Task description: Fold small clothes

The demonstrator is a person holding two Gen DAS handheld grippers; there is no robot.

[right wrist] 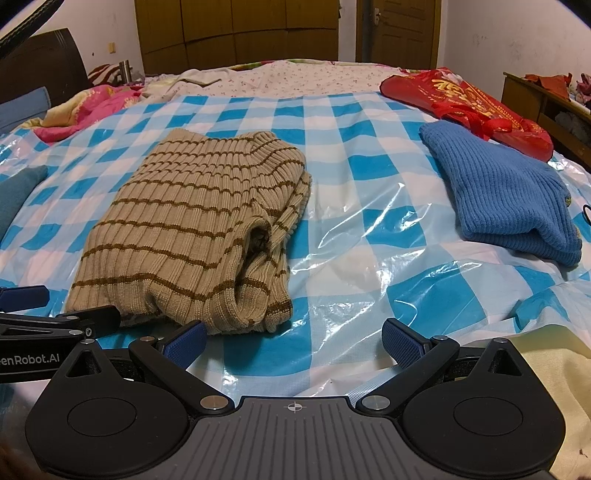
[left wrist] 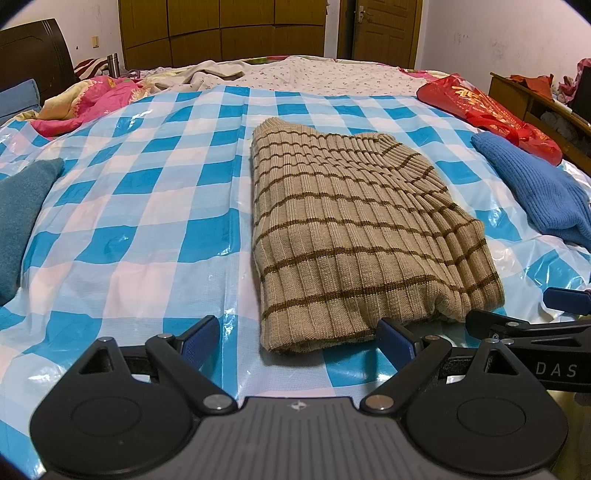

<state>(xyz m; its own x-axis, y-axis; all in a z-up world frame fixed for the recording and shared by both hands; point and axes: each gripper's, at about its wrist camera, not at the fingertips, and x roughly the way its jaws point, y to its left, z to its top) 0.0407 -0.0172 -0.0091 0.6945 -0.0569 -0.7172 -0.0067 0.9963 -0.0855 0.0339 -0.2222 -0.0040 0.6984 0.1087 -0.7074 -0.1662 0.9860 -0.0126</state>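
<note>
Beige sweater (left wrist: pixel 354 236) with thin brown stripes, folded into a thick rectangle, lay flat on the blue-and-white checked plastic sheet (left wrist: pixel 147 206) spread over the bed.

Left gripper (left wrist: pixel 297 341) hovered just short of the sweater's near edge, jaws spread wide and holding nothing; the sweater's near left corner sat ahead of the gap between the two blue pads, apparently untouched, with the right-hand pad drawn close against the near hem.

Right gripper (right wrist: pixel 293 341) sat beside the sweater's near right corner, jaws likewise spread wide and empty; only checked sheet lay between those pads, the sweater (right wrist: pixel 195 236) ahead and to the left, its rolled sleeve opening facing that camera.

Beyond the sweater's right side, well apart: folded blue knit (right wrist: pixel 506 195), and past it a red bag (right wrist: pixel 465 107). Beyond the sweater's left side, at the sheet's edge: a teal cloth (left wrist: pixel 22 214). Behind the sweater, at the far side of the bed: rumpled floral bedding (left wrist: pixel 314 75) and a wooden wardrobe (left wrist: pixel 221 31).
</note>
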